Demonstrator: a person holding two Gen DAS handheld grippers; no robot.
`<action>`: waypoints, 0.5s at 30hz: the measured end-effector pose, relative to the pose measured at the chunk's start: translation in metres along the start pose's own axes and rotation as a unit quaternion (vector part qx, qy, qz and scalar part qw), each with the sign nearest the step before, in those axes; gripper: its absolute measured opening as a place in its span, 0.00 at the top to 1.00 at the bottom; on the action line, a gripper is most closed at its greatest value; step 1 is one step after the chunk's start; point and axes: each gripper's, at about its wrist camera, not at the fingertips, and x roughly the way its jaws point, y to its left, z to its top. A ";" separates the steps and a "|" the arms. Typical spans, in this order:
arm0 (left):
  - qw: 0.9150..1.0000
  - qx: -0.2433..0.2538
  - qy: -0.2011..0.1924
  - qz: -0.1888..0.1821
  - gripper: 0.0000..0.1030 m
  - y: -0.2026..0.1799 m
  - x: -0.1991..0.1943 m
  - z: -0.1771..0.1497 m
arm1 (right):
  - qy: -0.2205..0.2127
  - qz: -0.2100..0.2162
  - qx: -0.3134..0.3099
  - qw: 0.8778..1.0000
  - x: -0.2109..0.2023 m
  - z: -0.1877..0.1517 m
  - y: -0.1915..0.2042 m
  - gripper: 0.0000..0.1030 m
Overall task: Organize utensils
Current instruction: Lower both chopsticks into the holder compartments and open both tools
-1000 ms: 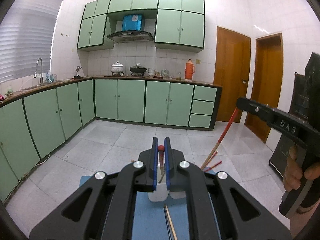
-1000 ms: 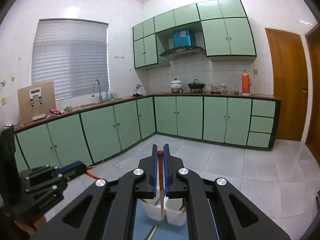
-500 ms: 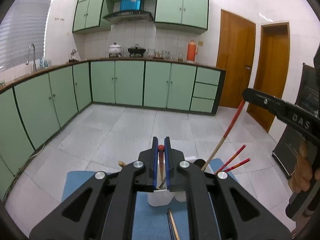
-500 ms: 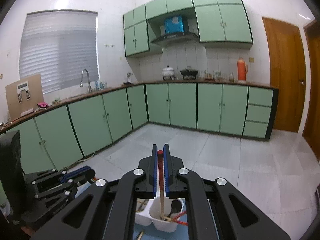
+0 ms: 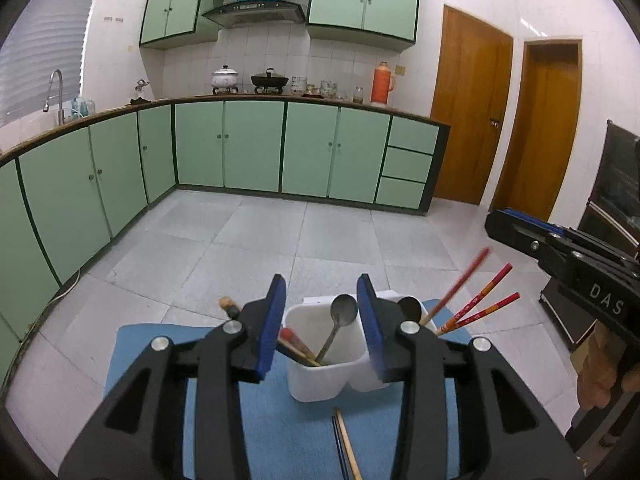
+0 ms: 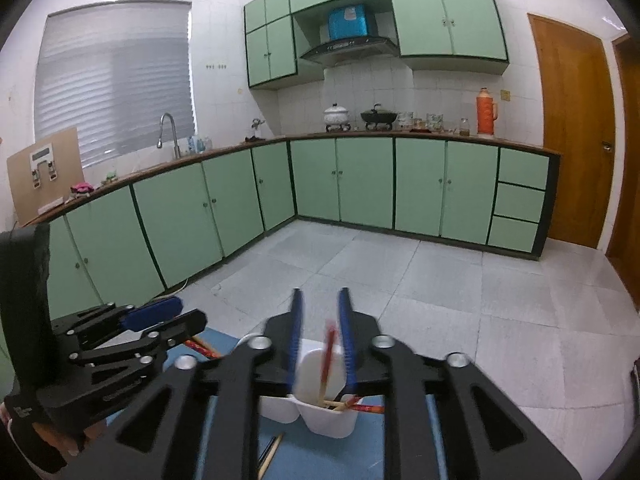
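I saw a white two-cup holder upright on the blue mat, spoon in one cup, red chopsticks leaning in the other, two more chopsticks lying flat nearby.

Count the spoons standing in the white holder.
2. One spoon stands in the holder's left compartment; another spoon pokes up from the right one, behind the left gripper's finger. More may be hidden.

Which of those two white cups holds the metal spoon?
The left cup, framed between the left tongs: a metal spoon stands in it. The right cup holds the red chopsticks.
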 end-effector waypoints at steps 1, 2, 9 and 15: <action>1.000 -0.002 -0.004 0.000 0.63 0.002 -0.004 -0.001 | -0.006 -0.002 0.002 1.000 -0.005 0.000 -0.001 0.66; 1.000 -0.003 -0.006 0.000 0.60 0.002 -0.006 -0.001 | -0.013 -0.005 0.005 1.000 -0.011 -0.001 -0.002 0.63; 0.998 0.005 -0.056 0.003 0.30 -0.001 -0.045 -0.006 | -0.054 -0.039 0.015 0.998 -0.048 -0.006 -0.010 0.33; 0.997 0.004 -0.076 0.014 0.18 -0.004 -0.080 -0.024 | -0.066 -0.057 0.021 0.996 -0.077 -0.028 -0.009 0.22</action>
